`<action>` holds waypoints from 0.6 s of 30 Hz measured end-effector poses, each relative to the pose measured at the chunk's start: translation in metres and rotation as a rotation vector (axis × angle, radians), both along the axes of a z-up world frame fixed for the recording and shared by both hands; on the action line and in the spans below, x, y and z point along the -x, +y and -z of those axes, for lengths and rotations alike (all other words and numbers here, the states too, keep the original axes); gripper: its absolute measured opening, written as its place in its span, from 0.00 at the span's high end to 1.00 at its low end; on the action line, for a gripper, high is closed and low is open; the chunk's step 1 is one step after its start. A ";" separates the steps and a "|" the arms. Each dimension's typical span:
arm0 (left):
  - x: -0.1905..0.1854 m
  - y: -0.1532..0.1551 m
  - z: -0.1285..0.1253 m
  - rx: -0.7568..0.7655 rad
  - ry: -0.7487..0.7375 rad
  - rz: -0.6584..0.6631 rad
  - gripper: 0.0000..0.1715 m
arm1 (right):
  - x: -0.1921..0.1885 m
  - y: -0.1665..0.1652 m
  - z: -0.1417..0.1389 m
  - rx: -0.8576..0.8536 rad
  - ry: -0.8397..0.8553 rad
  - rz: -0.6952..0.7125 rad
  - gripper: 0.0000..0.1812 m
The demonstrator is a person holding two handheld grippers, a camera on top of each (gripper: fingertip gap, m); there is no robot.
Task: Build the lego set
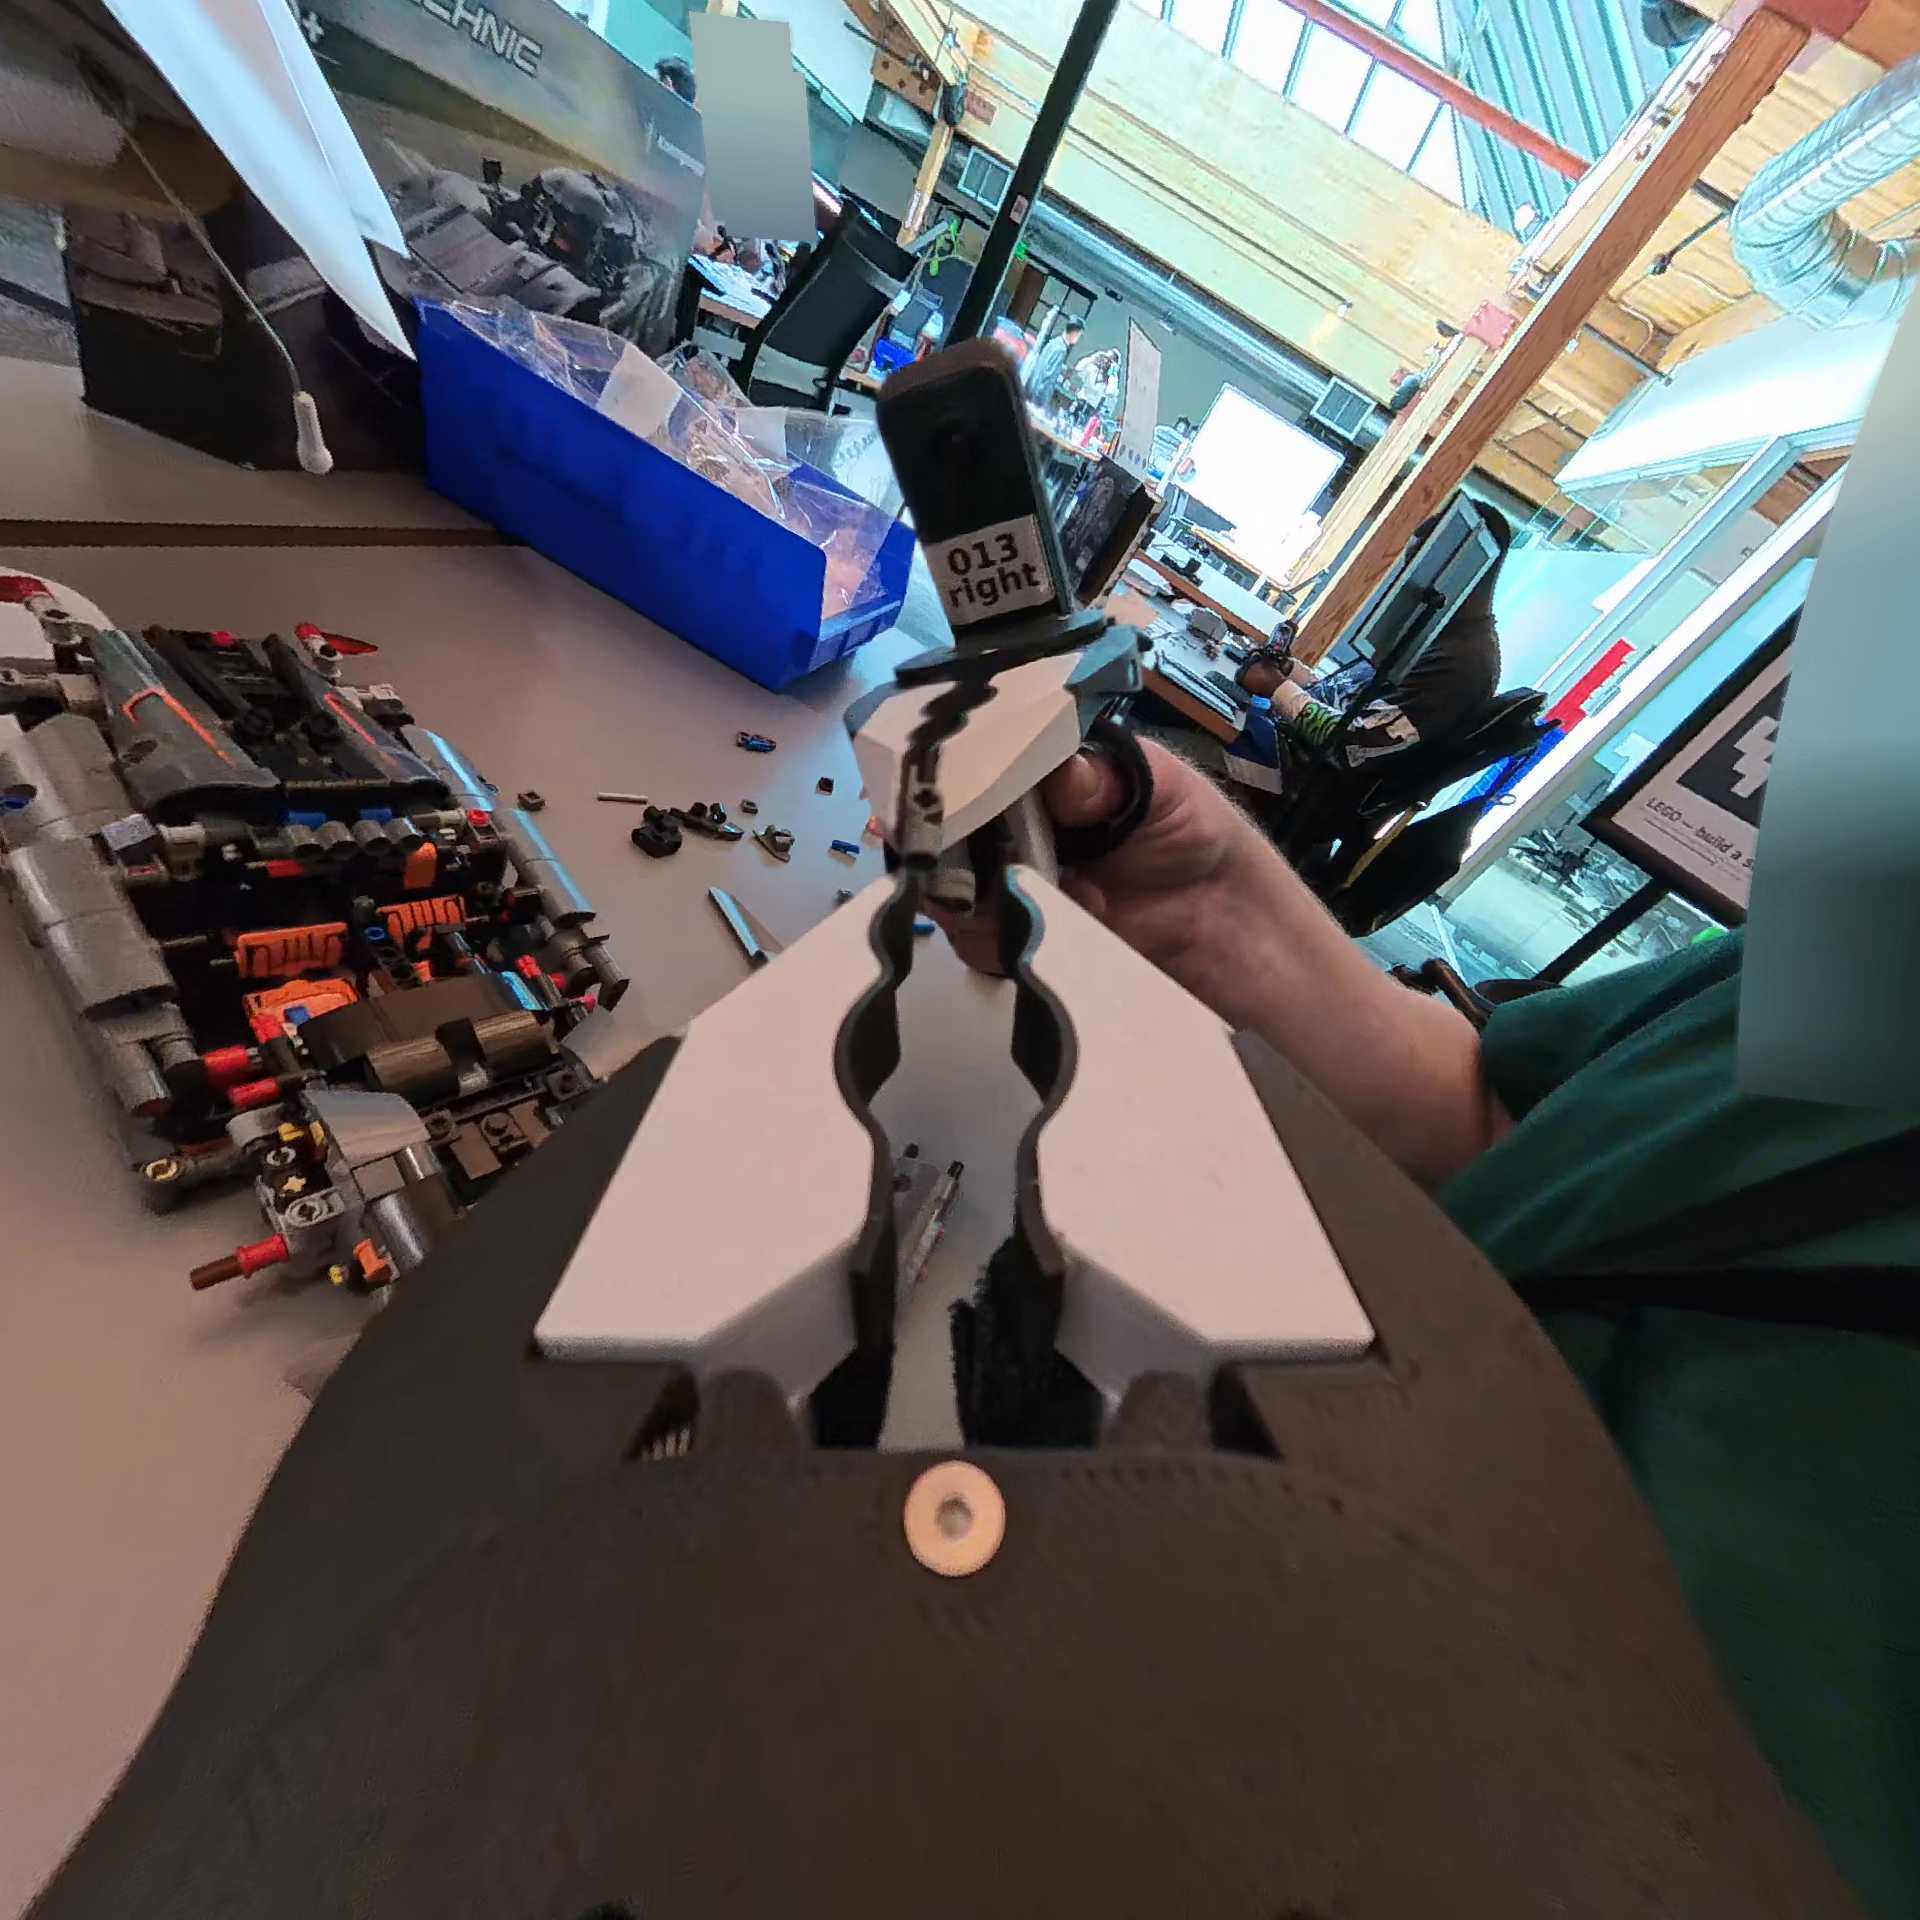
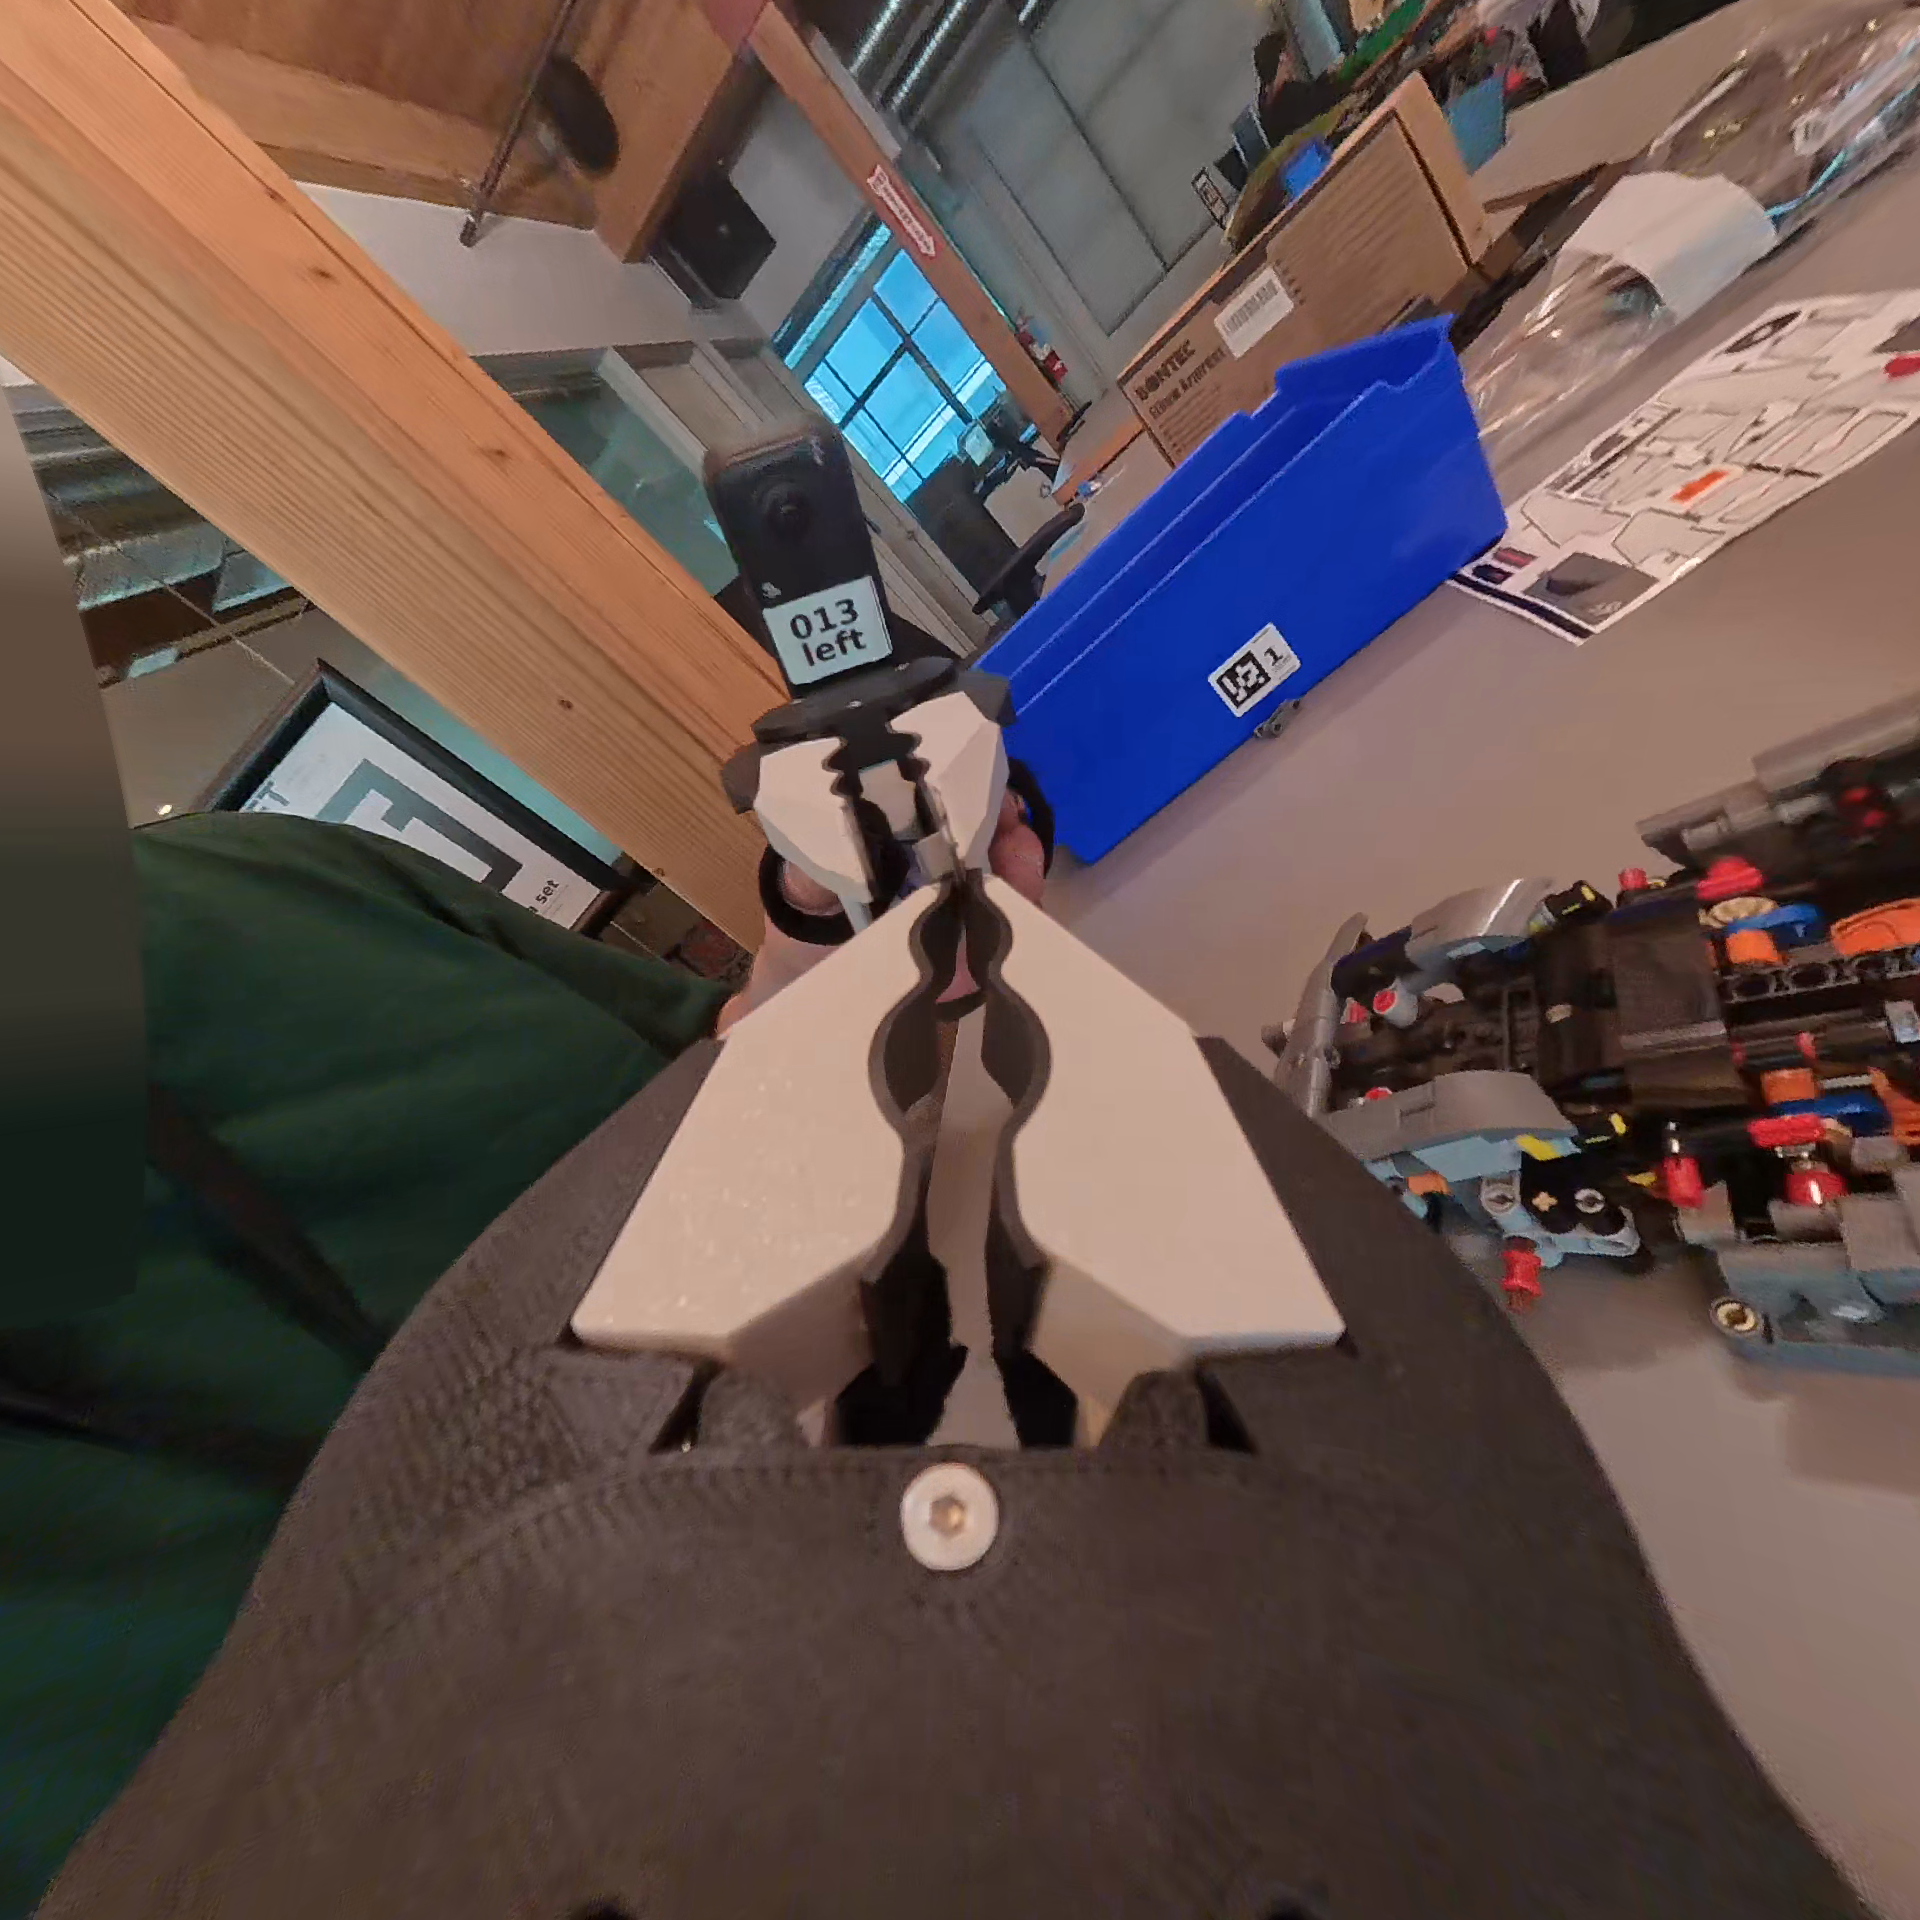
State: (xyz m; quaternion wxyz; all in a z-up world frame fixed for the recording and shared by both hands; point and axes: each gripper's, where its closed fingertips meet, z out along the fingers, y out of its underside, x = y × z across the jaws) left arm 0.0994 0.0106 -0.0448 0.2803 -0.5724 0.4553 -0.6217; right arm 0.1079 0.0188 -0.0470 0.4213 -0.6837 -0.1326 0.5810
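Observation:
Both grippers are held tip to tip above the grey table. My right gripper is shut on a thin black lego piece; it also shows in the left wrist view, facing my left one. My left gripper is closed around a small grey piece at the lower end of the black one; it also shows in the right wrist view. The part-built lego car, grey, black and orange, lies on the table; it also shows in the right wrist view.
A blue bin holding plastic bags stands behind the model, and also appears in the right wrist view. Several loose small pieces lie between the bin and the model. An instruction sheet lies farther back. A person's hand holds the right gripper. The grippers are tip to tip, or close to it. Left tips and right tips are each some 20 centimeters from the part-built lego car.

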 end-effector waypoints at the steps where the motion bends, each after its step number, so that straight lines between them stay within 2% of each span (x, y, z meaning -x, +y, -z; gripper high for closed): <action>1: -0.001 -0.001 0.001 -0.003 0.005 0.007 0.92 | 0.001 0.000 0.002 0.012 -0.001 -0.006 1.00; 8: -0.005 0.002 0.005 0.016 0.002 0.005 0.98 | 0.001 0.001 0.006 0.043 0.017 -0.028 1.00; 12: -0.004 0.010 0.008 -0.002 0.015 -0.044 0.93 | 0.001 0.001 0.007 0.047 0.020 -0.033 1.00; 14: -0.004 0.007 0.006 0.004 0.006 -0.022 0.92 | 0.002 0.001 0.009 0.049 0.009 -0.039 1.00; 18: -0.008 0.001 0.014 -0.038 0.051 -0.001 0.96 | 0.007 -0.001 0.011 0.049 -0.006 -0.057 1.00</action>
